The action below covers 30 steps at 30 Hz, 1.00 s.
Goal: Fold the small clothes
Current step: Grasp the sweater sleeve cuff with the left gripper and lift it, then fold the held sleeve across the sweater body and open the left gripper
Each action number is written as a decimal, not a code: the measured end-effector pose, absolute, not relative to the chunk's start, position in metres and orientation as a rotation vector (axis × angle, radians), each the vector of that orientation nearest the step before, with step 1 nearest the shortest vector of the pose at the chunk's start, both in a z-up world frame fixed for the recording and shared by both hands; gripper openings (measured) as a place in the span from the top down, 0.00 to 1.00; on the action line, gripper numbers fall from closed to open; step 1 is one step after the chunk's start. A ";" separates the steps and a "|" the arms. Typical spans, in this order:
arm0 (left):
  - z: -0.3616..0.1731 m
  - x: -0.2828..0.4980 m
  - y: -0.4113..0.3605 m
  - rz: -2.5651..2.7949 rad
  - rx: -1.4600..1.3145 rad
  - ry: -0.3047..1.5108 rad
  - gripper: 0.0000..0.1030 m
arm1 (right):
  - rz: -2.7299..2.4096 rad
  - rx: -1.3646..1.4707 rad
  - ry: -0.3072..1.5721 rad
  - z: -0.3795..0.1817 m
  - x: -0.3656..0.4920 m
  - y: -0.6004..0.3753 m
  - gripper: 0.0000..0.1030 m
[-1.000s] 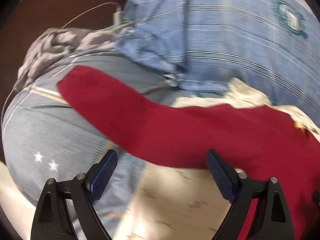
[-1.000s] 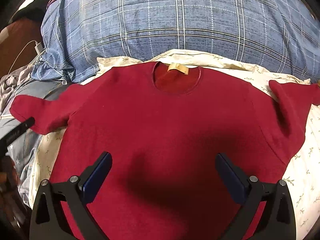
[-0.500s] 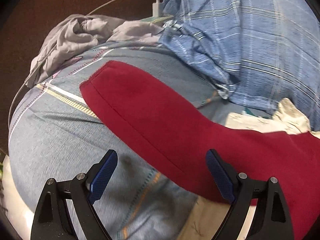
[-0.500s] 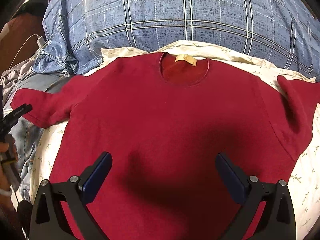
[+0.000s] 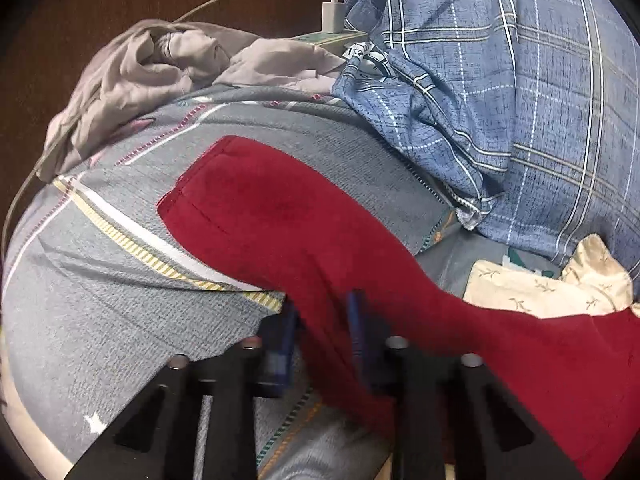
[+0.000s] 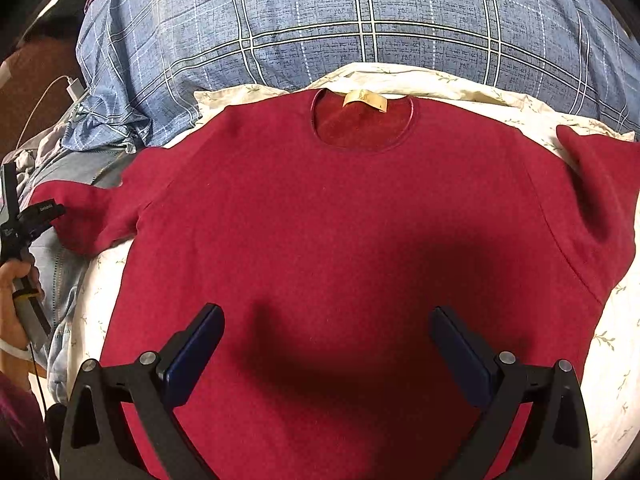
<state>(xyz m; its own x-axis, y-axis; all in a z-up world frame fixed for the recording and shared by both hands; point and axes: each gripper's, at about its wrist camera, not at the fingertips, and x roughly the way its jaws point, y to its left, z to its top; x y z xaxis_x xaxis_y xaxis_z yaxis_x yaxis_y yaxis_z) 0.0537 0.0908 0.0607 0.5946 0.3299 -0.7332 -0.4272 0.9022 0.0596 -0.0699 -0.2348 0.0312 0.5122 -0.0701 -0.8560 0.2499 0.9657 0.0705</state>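
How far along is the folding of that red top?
Barely started. Done: the red sweater lies spread flat, front up, on the cream floral sheet. In hand: the left gripper has just been closing on one sleeve, with the cloth between its pads. The right gripper hangs open above the body. Left: both sleeves remain out to the sides and no fold shows.

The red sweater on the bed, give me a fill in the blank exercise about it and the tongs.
1. The left tongs have just been closing and now pinch the red sweater's ____.
2. The right tongs hover over the sweater with jaws ____.
3. The tan label sits inside the ____.
4. Beyond the sweater lies a blue ____ pillow.

Missing words: sleeve; open; neckline; plaid
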 end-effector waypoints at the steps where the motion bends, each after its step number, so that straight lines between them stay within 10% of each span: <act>1: 0.061 0.054 0.093 0.432 -0.138 0.826 0.90 | -0.192 0.196 1.016 0.031 -0.071 -0.235 0.00; 19: 0.112 -0.008 -0.062 -0.048 -0.051 0.697 0.93 | -0.212 0.245 0.991 0.038 -0.089 -0.250 0.01; 30: 0.056 -0.015 -0.169 -0.279 0.040 0.836 0.93 | -0.315 0.326 0.949 0.045 -0.112 -0.304 0.01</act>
